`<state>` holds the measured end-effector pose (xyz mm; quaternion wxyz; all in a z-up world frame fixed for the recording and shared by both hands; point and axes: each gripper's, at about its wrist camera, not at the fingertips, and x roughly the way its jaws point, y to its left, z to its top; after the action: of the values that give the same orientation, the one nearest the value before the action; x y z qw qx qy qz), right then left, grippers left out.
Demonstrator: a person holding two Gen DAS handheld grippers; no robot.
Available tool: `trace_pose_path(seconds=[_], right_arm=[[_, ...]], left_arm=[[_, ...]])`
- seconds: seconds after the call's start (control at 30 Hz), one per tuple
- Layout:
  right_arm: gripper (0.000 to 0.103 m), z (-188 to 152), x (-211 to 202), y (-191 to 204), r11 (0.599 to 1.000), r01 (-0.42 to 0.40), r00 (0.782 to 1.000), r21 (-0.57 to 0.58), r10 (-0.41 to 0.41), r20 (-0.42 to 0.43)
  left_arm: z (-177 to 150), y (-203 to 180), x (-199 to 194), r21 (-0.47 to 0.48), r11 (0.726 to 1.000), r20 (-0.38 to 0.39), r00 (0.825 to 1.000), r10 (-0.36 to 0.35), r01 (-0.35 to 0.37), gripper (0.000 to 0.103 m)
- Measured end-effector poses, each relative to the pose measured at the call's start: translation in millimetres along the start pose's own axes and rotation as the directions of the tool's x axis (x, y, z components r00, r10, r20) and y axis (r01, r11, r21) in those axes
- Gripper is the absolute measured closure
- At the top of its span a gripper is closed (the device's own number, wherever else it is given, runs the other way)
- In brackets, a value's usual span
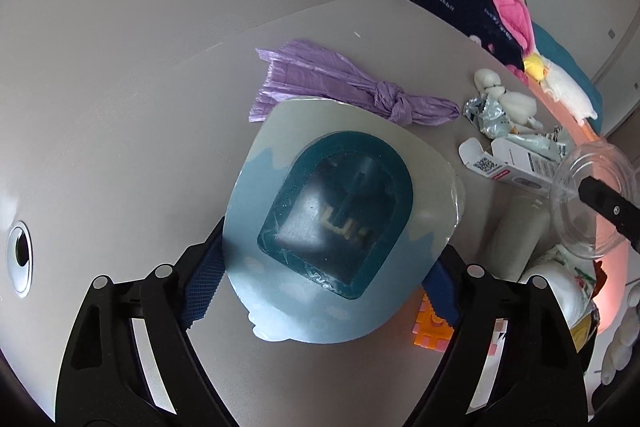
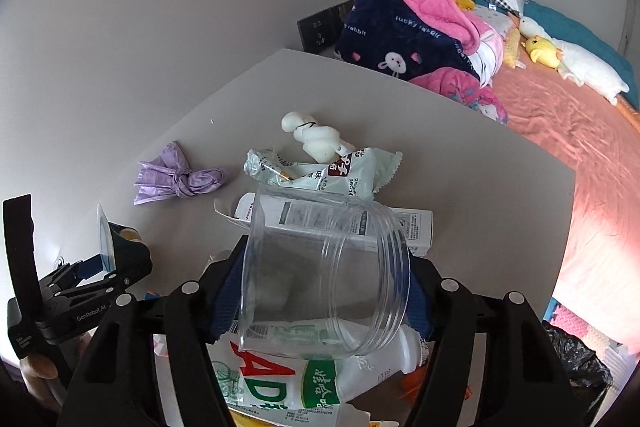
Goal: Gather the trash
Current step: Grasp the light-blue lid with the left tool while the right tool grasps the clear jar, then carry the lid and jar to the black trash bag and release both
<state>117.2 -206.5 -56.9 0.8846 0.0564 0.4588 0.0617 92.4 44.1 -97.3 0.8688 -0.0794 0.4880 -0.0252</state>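
Right hand-held gripper [image 2: 324, 291] clamps clear jar [image 2: 328, 275].

The dark blue blanket [image 2: 404, 31] carries "lucky rabbit" in pale letters, several times over. The left gripper [image 2: 105, 263] body reads "GenRobot.AI". A white bottle [image 2: 320, 375] shows large red "AD" and green Chinese characters. The pale green snack wrapper [image 2: 340, 175] bears partial digits, "20". The white carton [image 1: 516, 167] has a QR code.

Item count: one blister pack [image 1: 336, 223], one clear jar [image 2: 328, 279], one purple bag [image 2: 176, 179], one carton [image 2: 348, 223], one snack wrapper [image 2: 320, 171], one white bottle [image 2: 360, 367], two grippers.
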Motion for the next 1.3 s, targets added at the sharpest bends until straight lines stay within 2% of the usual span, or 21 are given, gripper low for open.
trace_pose_path(seconds=[0.1, 0.2, 0.37, 0.53, 1.0, 1.3], right_arm=[[0.035, 0, -6, 0, 1.0, 0.005, 1.0, 0.001, -0.005, 0.027], [0.035, 3, -13, 1, 1.0, 0.006, 0.999, 0.002, -0.006, 0.051], [0.035, 7, -23, 2, 1.0, 0.009, 0.997, 0.001, -0.009, 0.08], [0.035, 8, -34, 1, 1.0, 0.017, 0.994, 0.009, -0.018, 0.105], [0.035, 6, -99, -12, 0.999, 0.02, 0.976, 0.039, -0.028, 0.216], [0.035, -12, -146, -32, 0.996, 0.049, 0.961, 0.076, -0.067, 0.269]], left_arm=[[2, 5, -8, -0.015, 1.0, 0.041, 0.999, 0.002, -0.002, 0.024], [5, 8, -15, -0.021, 1.0, 0.064, 0.998, -0.013, 0.014, 0.037], [7, 12, -16, -0.029, 1.0, 0.076, 0.997, -0.01, 0.012, 0.042], [8, 16, -27, -0.056, 0.998, 0.117, 0.993, -0.024, 0.03, 0.043], [14, -28, -85, 0.051, 0.998, 0.213, 0.975, -0.056, 0.046, 0.043], [6, -66, -118, 0.133, 0.986, 0.24, 0.962, -0.133, 0.103, 0.043]])
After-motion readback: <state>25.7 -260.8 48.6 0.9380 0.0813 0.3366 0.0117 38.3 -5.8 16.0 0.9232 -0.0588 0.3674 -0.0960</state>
